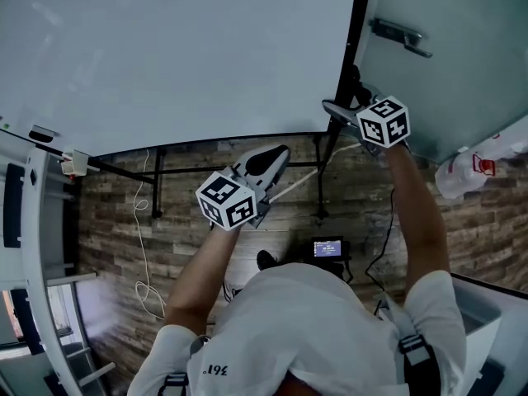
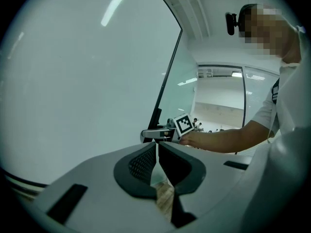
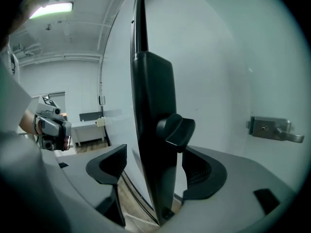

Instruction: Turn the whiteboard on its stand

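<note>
The big whiteboard (image 1: 181, 56) fills the top of the head view, its lower edge tilted over the wood floor. Its black stand post (image 1: 353, 64) runs down the board's right side. My right gripper (image 1: 342, 114) is at that post. In the right gripper view its jaws (image 3: 155, 164) stand wide open on either side of the post's black bracket (image 3: 153, 106) and its knob (image 3: 175, 127), with gaps at both pads. My left gripper (image 1: 276, 157) hangs below the board's lower edge, shut with nothing in it (image 2: 156, 152), and the board's face (image 2: 87, 81) lies to its left.
A door with a metal handle (image 1: 400, 35) (image 3: 274, 129) stands right behind the post. On the floor lie a white cable (image 1: 144, 246), the stand's black bars (image 1: 157, 184) and a small lit screen (image 1: 327, 247). White furniture (image 1: 33, 221) lines the left side.
</note>
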Available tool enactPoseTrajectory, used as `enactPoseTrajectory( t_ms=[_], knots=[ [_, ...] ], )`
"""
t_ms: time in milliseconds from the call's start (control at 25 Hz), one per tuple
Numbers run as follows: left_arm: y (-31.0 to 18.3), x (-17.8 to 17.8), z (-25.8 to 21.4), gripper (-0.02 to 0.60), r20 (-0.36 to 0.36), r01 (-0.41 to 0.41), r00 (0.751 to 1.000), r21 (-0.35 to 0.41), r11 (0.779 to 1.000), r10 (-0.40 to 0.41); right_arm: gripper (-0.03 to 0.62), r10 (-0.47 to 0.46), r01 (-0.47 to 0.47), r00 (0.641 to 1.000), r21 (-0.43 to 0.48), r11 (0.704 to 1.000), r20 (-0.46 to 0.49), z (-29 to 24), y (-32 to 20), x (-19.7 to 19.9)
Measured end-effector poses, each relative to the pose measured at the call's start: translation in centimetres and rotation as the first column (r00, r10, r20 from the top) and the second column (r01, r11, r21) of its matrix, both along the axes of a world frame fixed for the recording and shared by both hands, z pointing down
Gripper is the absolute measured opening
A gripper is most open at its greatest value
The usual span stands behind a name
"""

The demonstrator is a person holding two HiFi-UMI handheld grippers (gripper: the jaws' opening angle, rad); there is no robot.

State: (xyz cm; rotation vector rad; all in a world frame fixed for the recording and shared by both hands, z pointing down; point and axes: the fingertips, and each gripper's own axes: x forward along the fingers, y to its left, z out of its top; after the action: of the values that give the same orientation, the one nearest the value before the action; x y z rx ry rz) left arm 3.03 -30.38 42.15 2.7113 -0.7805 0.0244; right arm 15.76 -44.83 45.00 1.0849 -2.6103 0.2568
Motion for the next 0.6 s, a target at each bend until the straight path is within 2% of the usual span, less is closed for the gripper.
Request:
enactPoseTrajectory(
  t_ms=[280, 600],
  knots=[
    [-0.3, -1.3, -0.2, 0.007, 0.011, 0.044, 0.999, 0.006, 0.999, -0.044, 0.345, -0.060, 0.061, 0.996, -0.018, 0.998, 0.060, 0.5, -1.0, -2.3],
    [-0.6, -2.7, 0.0, 0.006, 0.009, 0.082, 0.997, -0.009, 0.997, -0.082, 0.333, -0.112, 0.113, 0.992, -0.015, 0.993, 0.055, 0.6, -1.0, -2.3]
  ],
)
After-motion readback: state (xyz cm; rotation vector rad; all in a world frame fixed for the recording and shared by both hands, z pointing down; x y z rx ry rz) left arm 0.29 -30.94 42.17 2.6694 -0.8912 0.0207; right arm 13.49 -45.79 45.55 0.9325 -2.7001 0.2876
